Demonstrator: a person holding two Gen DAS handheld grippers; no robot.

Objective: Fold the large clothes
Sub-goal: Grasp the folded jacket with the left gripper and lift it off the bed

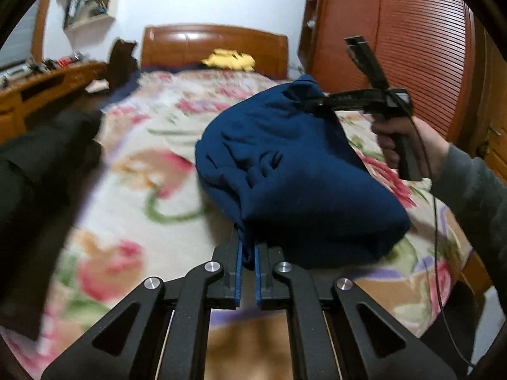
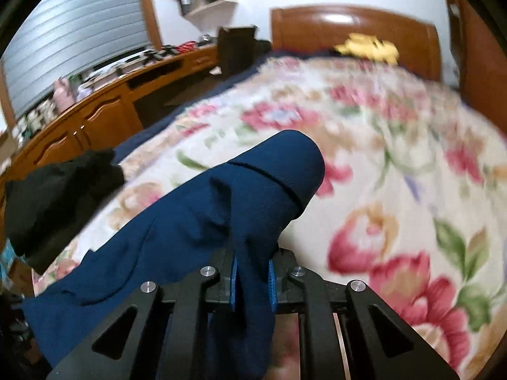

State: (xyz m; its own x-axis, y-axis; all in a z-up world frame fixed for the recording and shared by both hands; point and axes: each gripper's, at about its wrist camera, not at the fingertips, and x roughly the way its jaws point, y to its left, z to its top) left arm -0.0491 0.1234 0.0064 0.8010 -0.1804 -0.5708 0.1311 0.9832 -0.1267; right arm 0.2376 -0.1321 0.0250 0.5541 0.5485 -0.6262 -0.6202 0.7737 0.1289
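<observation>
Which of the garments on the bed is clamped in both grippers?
The navy garment, pinched by the left gripper and right gripper; the black garment lies untouched at the bed's edge.

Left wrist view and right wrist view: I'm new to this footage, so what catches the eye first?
A dark blue garment hangs bunched above the flowered bedspread, pinched by the left gripper and the right gripper. A black garment lies at the bed's left edge, a yellow thing by the headboard.

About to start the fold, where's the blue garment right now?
In the left wrist view the blue garment hangs bunched over the floral bedspread, pinched by the left hand-held gripper below and the right hand-held gripper at upper right.
</observation>
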